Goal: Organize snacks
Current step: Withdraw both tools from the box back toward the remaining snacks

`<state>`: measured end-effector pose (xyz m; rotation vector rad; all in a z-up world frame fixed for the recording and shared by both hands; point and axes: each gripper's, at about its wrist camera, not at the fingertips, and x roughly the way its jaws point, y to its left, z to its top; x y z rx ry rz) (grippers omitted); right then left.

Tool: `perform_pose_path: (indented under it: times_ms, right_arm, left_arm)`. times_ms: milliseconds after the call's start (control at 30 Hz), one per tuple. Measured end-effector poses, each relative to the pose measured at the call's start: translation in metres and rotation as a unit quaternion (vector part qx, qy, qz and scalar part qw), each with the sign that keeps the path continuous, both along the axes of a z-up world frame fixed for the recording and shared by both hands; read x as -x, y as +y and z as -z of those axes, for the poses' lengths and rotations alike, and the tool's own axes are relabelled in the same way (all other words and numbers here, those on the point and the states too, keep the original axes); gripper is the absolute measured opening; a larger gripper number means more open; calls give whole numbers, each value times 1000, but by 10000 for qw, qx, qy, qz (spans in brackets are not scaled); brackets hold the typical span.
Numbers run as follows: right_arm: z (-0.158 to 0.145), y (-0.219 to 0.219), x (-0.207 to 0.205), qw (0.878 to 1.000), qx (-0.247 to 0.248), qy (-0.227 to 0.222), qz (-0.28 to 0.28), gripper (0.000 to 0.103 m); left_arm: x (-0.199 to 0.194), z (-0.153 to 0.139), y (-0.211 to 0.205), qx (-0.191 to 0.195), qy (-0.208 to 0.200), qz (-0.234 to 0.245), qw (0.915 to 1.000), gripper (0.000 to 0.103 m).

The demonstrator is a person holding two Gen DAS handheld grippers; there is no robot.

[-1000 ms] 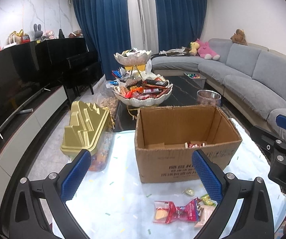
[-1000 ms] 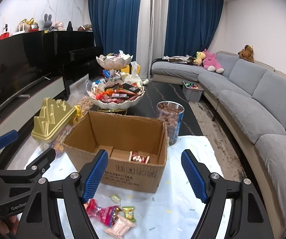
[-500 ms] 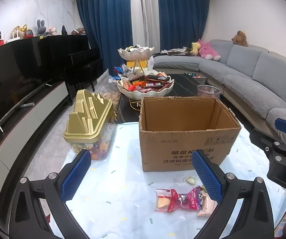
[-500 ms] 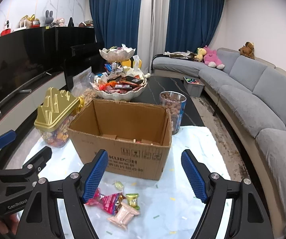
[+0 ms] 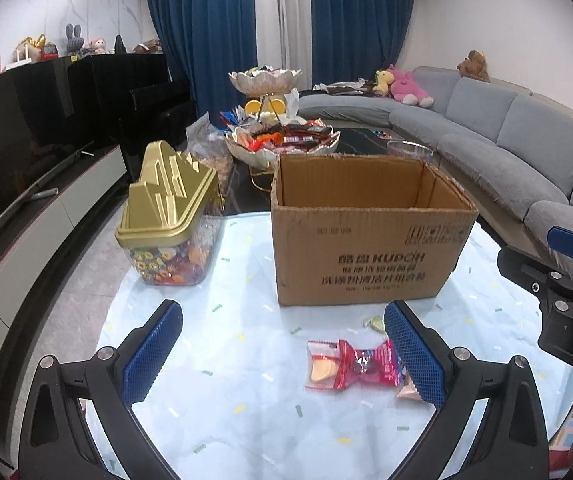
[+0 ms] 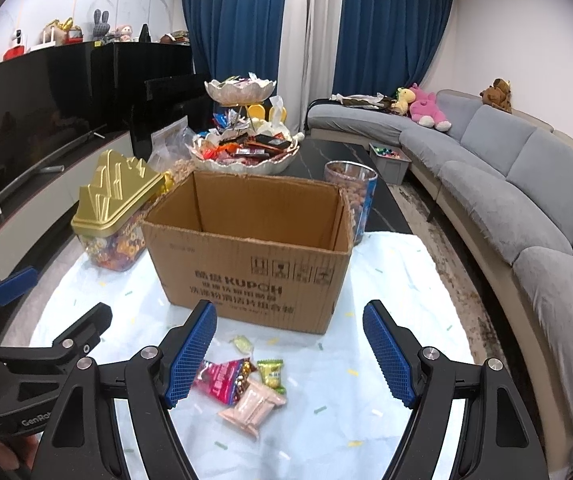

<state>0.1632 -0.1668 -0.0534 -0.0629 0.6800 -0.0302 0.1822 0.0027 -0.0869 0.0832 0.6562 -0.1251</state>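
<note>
An open cardboard box point(image 5: 366, 236) stands on the pale blue tablecloth point(image 5: 226, 360); it also shows in the right wrist view point(image 6: 254, 248). Loose snacks lie in front of it: a red packet point(image 5: 350, 364) point(image 6: 222, 376), a pink packet point(image 6: 252, 404), a green candy point(image 6: 272, 374) and a small pale candy point(image 6: 243, 343) point(image 5: 375, 322). My left gripper point(image 5: 282, 354) is open and empty, low over the cloth, with the red packet just inside its right finger. My right gripper point(image 6: 290, 354) is open and empty above the snacks.
A gold-lidded candy jar point(image 5: 170, 216) point(image 6: 116, 216) stands left of the box. Behind are a tiered snack bowl point(image 5: 282, 136) point(image 6: 244, 148), a clear nut jar point(image 6: 352, 196), a grey sofa point(image 6: 526, 184) at right and a black TV cabinet point(image 5: 46, 128) at left.
Both grippers have dropped lower and drawn back, so the box's inside is no longer seen and the loose snacks sit closer between the fingers. Both stay open.
</note>
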Motion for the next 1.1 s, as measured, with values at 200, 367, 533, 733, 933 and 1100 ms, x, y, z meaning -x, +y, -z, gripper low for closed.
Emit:
perform_pose_path:
  times_ms: [200, 367, 533, 733, 933, 1100]
  right_arm:
    - [11, 4, 5, 10000, 37, 87, -6, 76]
    - [23, 5, 8, 9998, 49, 178, 1, 76]
    - [34, 4, 9, 9996, 31, 295, 30, 76]
    - [46, 2, 8, 9990, -10, 448, 70, 76]
    - [56, 0, 6, 9983, -40, 574, 103, 76]
    - [62, 1, 7, 9979, -20, 636, 85, 76]
  left_arm:
    - [4, 14, 2, -78, 65, 23, 9999, 103]
    - [6, 26, 2, -132, 152, 67, 9998, 103]
    - [7, 36, 1, -128, 243, 160, 9995, 103]
    - [8, 49, -1, -180, 292, 275, 9990, 103]
    - [9, 62, -3, -177, 366, 377, 9985, 103]
    - [8, 68, -3, -150, 372, 437, 9982, 103]
